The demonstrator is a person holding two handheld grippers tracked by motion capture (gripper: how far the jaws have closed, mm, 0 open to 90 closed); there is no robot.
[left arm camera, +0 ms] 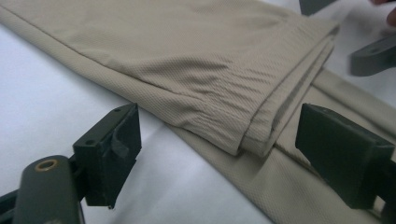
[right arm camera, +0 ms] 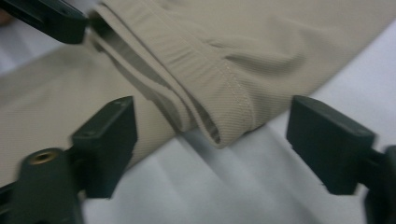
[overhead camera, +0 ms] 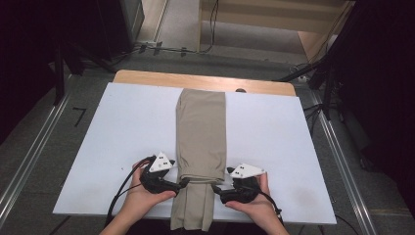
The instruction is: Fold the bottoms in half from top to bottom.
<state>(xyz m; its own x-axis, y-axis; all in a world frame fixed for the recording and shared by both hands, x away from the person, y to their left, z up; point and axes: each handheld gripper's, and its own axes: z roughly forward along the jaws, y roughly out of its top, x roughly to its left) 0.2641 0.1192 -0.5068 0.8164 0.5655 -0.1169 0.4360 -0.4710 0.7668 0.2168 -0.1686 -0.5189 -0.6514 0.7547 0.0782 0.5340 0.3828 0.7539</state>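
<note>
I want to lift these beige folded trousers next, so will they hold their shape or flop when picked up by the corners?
Probably floppy: the trousers are thin knit cloth lying flat in soft layers. The folded edge may fall open, since nothing binds its layers. Likely light, and it may sag between the left claw and right claw.

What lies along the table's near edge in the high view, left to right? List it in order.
Bare white table → left gripper → folded khaki trousers → right gripper → bare white table again.
</note>
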